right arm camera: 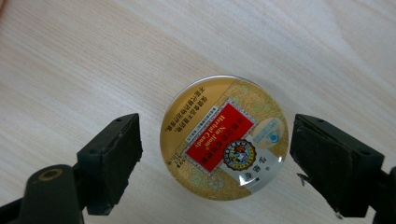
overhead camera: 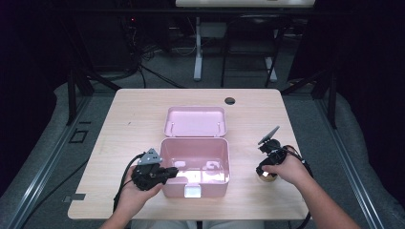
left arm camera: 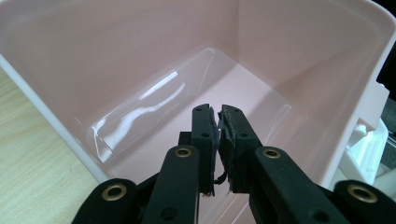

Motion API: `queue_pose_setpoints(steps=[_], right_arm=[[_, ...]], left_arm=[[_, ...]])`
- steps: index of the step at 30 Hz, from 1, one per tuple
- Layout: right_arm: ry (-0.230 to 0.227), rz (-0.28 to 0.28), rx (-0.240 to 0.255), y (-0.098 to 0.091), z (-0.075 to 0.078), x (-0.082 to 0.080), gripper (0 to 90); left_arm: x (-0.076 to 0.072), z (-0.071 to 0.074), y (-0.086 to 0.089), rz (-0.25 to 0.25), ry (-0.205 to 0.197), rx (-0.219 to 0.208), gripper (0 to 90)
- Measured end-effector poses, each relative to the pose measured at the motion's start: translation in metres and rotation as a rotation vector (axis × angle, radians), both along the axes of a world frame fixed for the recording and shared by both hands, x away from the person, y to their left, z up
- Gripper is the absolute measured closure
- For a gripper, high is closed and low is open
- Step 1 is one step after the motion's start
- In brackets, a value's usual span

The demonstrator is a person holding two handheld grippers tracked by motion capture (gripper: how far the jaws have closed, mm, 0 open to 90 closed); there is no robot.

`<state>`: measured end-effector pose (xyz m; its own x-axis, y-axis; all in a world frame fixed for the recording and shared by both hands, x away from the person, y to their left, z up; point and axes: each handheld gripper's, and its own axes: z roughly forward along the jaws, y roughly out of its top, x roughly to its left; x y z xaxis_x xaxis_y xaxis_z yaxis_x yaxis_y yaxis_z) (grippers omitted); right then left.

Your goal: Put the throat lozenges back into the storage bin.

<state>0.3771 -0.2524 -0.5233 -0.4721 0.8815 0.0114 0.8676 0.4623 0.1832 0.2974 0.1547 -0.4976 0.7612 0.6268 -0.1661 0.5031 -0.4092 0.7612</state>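
**Right gripper lines up on the candy tin beside the open pink box**

The pale wooden worktop (overhead camera: 129, 124) carries a pink box (overhead camera: 195, 177) near its front middle, its lid (overhead camera: 195, 121) thrown back flat on the far side so the empty inside faces up. A white latch (overhead camera: 192, 191) sits on the near wall.

At the box's left wall the left gripper (overhead camera: 168, 172) reaches over the rim; in the left gripper view its jaws are pressed together with nothing between them, poised above the bare pink floor of the box (left arm camera: 261, 93). It looks to be steadying or waiting there.

To the right of the box, well apart from it, the right gripper (overhead camera: 265, 168) points down over a round gold candy tin (right arm camera: 224, 137) that lies flat on the worktop, printed lid up. Its jaws are spread wide, one on each side of the tin, with wood showing between each pad and the tin's rim, so nothing is pinched yet.

The step in hand appears to be the approach for a pickup, probably to put the tin in the box. The next move calls for lowering the last bit so the pads (right arm camera: 112, 161) meet the rim, then closing squarely across the tin's width.

Being round, the tin has no long axis on the worktop; its short axis stands upright. The red label (right arm camera: 216, 138) runs diagonally between the jaws.
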Motion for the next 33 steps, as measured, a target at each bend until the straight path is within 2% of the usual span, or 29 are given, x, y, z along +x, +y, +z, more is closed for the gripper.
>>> queue_pose_setpoints(steps=[5,12,16,33], right_arm=[[0.02,-0.012,0.0,0.001,-0.007,0.0,16.0],[0.016,-0.009,-0.002,0.0,-0.007,0.001,15.4],[0.004,-0.032,0.004,-0.003,-0.006,0.001,15.3],[0.061,-0.049,-0.008,-0.007,-0.022,0.006,16.4]], left_arm=[[0.0,0.0,0.0,0.0,-0.001,0.001,84.1],[0.0,0.0,0.0,-0.001,-0.003,0.003,84.1],[0.0,0.0,0.0,-0.001,-0.003,0.003,84.1],[0.0,0.0,0.0,0.001,-0.003,0.0,84.0]])
